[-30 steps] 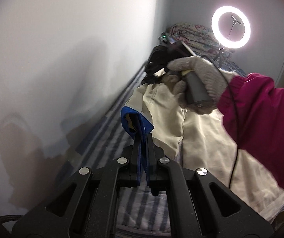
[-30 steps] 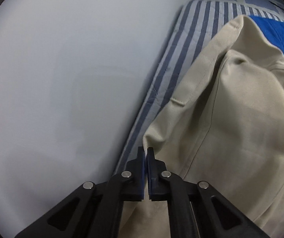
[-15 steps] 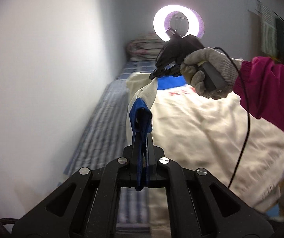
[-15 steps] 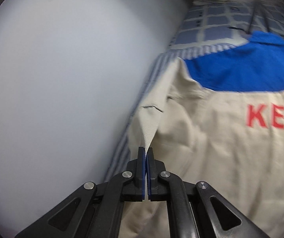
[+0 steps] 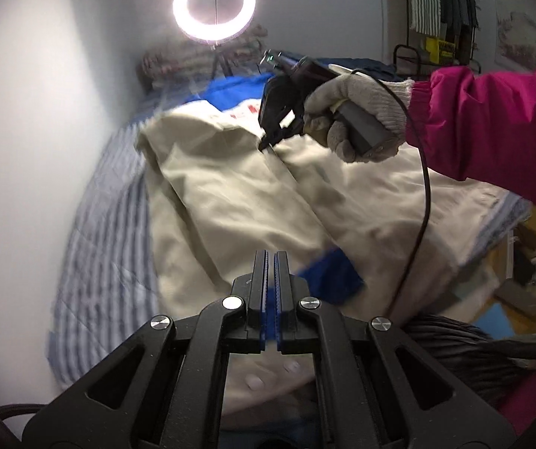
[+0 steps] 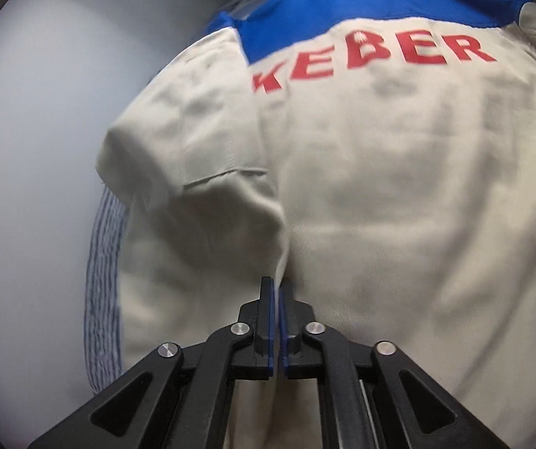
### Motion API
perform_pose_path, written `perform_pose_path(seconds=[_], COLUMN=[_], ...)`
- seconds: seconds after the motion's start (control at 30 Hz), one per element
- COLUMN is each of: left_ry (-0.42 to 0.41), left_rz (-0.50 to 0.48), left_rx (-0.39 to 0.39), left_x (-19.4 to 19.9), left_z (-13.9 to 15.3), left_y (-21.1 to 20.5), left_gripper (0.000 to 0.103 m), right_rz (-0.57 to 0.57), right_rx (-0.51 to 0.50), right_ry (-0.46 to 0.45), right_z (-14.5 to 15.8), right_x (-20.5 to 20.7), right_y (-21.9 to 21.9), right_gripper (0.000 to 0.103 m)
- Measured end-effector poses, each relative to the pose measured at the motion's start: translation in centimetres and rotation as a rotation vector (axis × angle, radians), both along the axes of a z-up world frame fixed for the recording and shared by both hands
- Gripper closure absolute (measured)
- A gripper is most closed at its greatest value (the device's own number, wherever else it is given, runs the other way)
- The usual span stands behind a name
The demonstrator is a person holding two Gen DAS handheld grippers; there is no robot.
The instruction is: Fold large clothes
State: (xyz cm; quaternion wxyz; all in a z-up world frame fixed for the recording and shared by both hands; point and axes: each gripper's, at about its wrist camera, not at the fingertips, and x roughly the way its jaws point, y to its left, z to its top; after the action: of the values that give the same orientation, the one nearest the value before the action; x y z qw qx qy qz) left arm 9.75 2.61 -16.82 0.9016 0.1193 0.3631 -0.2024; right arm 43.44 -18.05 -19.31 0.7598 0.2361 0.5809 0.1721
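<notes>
Left hand-held gripper (image 5: 270, 252): jaws at a narrow slit, nothing between them, hanging over the near part of the beige jacket (image 5: 230, 194). Blue cuff (image 5: 327, 273) lies just right of its tips, apart from them. Jacket is spread back-up on the striped bed (image 5: 107, 254). Right hand-held gripper (image 6: 277, 280): jaws nearly closed, tips at a sleeve fold mid-jacket; can't tell if cloth is pinched. A gloved hand (image 5: 354, 112) holds it. Beyond, red lettering (image 6: 372, 56), blue yoke (image 6: 342, 7), ring light (image 5: 214, 3).
</notes>
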Motion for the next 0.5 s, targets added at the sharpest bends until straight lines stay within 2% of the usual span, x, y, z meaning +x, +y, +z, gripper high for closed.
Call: perform_pose_path(seconds=[0.03, 0.07, 0.1, 0.13, 0.2, 0.23, 0.37, 0.5], left_ry=[0.02, 0.043, 0.067, 0.098, 0.166, 0.2, 0.341, 0.472], left_rz=[0.013, 0.033, 0.061, 0.097, 0.162, 0.193, 0.26, 0.309], left_rx=[-0.024, -0.056, -0.09, -0.14, -0.238, -0.299, -0.466, -0.547], left_x=[-0.2, -0.4, -0.4, -0.2, 0.5, 1.0, 3.4, 6.1], left_z=[0.0, 0.1, 0.0, -0.2, -0.3, -0.5, -2.5, -5.6], left_y=[0.6, 1.5, 2.4, 3.6, 5.6, 6.5, 8.2, 7.8], left_gripper=[0.089, 0.082, 0.066, 0.06, 0.06, 0.06, 0.06, 0.06], right_rz=[0.009, 0.016, 0.021, 0.024, 0.044, 0.056, 0.12, 0.171], right_rx=[0.009, 0.018, 0.016, -0.001, -0.01, 0.003, 0.065, 0.111], right_ry=[0.002, -0.002, -0.014, -0.03, -0.049, -0.054, -0.037, -0.001], right_z=[0.1, 0.3, 1.0, 1.6, 2.3, 2.3, 1.8, 0.1], right_x=[-0.5, -0.9, -1.6, -2.4, -4.0, -4.6, -9.6, -12.7], right_y=[-0.2, -0.4, -0.7, -1.1, -1.7, -2.2, -1.7, -1.1], right_gripper=[0.097, 0.083, 0.067, 0.062, 0.051, 0.05, 0.049, 0.049])
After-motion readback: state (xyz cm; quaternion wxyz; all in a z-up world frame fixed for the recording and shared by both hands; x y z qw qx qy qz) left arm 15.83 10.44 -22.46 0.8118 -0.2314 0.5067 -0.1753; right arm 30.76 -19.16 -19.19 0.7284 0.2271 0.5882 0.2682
